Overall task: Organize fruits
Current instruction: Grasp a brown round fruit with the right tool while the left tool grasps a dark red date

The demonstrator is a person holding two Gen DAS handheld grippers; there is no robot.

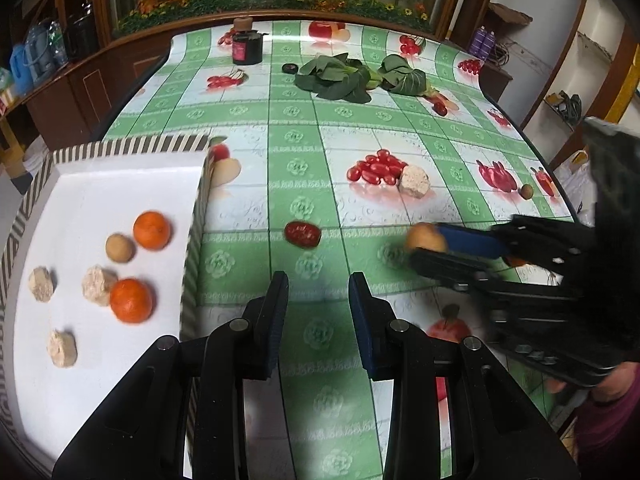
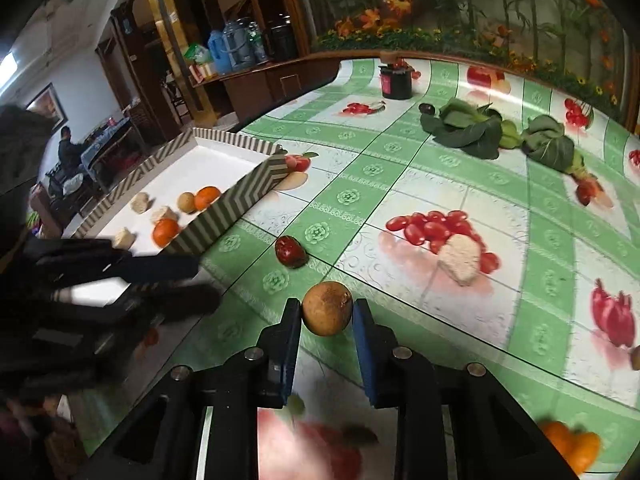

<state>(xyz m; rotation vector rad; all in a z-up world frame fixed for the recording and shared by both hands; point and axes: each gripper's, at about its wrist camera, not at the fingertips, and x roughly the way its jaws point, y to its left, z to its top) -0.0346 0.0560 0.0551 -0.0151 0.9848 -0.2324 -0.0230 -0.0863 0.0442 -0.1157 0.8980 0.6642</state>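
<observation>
A small round brown fruit point(image 2: 327, 309) sits clamped between the two pads of the right tongs point(image 2: 326, 314), held above the green-checked tabletop point(image 2: 400, 184) rather than resting on it; from the left wrist view the same fruit point(image 1: 425, 237) shows blurred at the tip of the right tongs point(image 1: 434, 246), toward the tabletop's right edge. The left tongs point(image 1: 318, 292) stand parted with nothing between the pads, over the near part of the tabletop just beside the striped box point(image 1: 192, 248). That box lies at the tabletop's left edge and holds two oranges point(image 1: 152, 230) point(image 1: 131, 300), a brown round fruit point(image 1: 119, 247) and three pale crumbly chunks point(image 1: 96, 285). On the cloth just outside the box wall lies a dark red date point(image 1: 303, 234). Further right, on a printed cluster of red fruit, sits another pale chunk point(image 1: 415, 181), and a small brown fruit point(image 1: 525, 191) lies near the right edge. Leafy greens point(image 1: 340, 78) are spread toward the far edge, with a dark jar point(image 1: 247, 47) beyond them near the far left corner.
</observation>
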